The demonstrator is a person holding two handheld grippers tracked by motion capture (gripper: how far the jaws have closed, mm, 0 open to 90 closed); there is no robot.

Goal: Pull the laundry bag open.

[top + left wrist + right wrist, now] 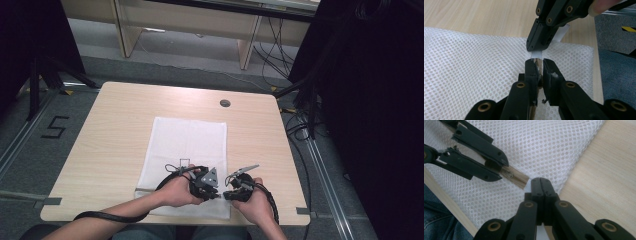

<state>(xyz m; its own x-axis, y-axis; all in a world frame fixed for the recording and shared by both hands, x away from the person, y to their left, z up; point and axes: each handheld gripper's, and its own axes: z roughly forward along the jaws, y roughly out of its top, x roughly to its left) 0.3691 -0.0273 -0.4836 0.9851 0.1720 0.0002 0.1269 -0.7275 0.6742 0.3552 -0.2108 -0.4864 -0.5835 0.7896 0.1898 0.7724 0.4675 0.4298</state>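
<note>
Mesh bag (187, 150) of white netting is lying flat on the desk (115, 130), and we are working at its near edge. Our left gripper (537, 65) is pinching the zipper (515, 178) between its fingers, while our right gripper (541, 182), fingers fully closed, is clamping the white tab (536, 53) just beyond it. Farther off, bare wood is showing around a cable hole (225, 103)
</note>
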